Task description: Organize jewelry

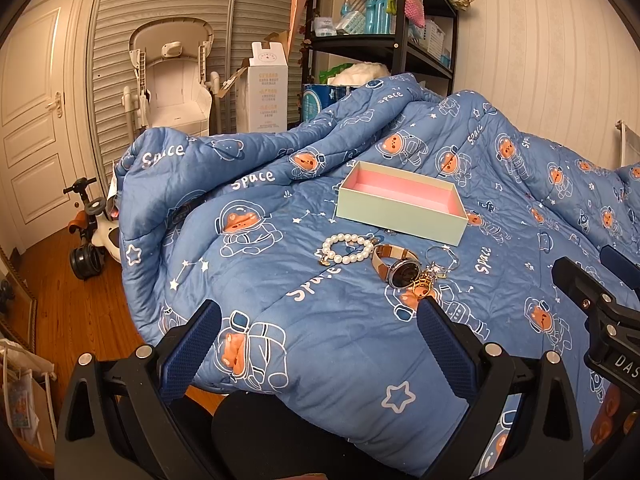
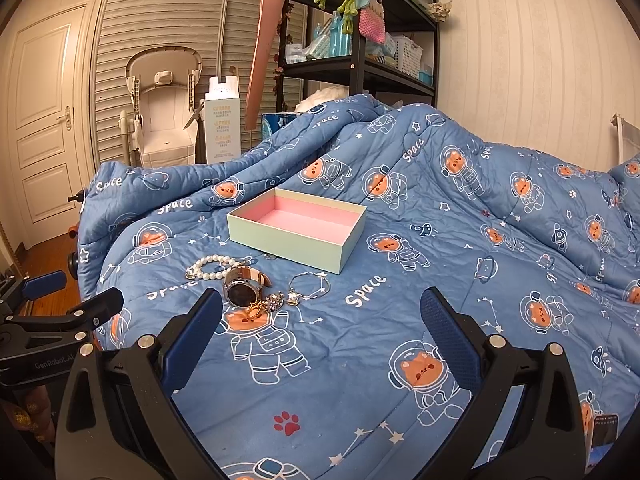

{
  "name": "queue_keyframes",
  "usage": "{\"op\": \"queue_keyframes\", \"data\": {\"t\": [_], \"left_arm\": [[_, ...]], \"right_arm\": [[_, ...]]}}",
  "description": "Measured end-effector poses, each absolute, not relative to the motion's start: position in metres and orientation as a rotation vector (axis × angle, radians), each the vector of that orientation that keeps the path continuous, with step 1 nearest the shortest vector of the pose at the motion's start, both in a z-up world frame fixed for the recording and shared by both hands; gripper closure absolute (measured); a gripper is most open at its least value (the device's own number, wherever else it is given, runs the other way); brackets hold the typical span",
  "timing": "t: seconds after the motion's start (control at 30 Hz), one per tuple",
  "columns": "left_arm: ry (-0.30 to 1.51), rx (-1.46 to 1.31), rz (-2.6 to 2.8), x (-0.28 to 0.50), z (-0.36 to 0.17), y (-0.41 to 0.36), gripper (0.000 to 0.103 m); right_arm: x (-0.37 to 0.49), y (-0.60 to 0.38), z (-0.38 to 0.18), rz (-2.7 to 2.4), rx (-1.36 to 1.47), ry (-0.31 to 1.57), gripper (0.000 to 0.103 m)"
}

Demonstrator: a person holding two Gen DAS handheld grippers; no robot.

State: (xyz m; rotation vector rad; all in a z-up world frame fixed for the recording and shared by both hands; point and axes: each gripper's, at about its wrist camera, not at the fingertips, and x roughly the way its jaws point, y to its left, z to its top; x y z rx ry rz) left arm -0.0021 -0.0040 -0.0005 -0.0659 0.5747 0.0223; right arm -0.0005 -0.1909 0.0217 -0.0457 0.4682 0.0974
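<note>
An open mint-green box with a pink lining (image 1: 400, 208) (image 2: 298, 232) sits empty on the blue quilt. In front of it lie a pearl bracelet (image 1: 347, 249) (image 2: 211, 267), a watch with a brown strap (image 1: 398, 270) (image 2: 242, 286), a thin silver bracelet (image 1: 442, 258) (image 2: 310, 286) and a small gold piece (image 1: 422, 284) (image 2: 260, 308). My left gripper (image 1: 320, 320) is open and empty, just short of the jewelry. My right gripper (image 2: 322, 312) is open and empty, to the right of the jewelry. Each gripper shows at the edge of the other's view.
The blue space-print quilt (image 1: 320, 360) (image 2: 440, 280) covers the bed, bunched high at the back. Beyond stand a white high chair (image 1: 172, 80), a tall carton (image 1: 266, 88), a black shelf unit (image 1: 384, 32) and a toy scooter (image 1: 86, 236) on the wood floor.
</note>
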Motion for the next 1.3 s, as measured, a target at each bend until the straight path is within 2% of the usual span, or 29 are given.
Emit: {"op": "queue_keyframes", "data": {"t": [0.83,1.3], "left_arm": [[0.622,-0.069,-0.012,0.005,-0.016,-0.007,0.007],[0.749,-0.191,-0.108,0.044,-0.036,0.022,0.007]], "right_arm": [[0.008,-0.191,0.015,0.134,-0.022,0.5,0.005],[0.08,-0.2,-0.024,0.347,0.075,0.797,0.005]]}}
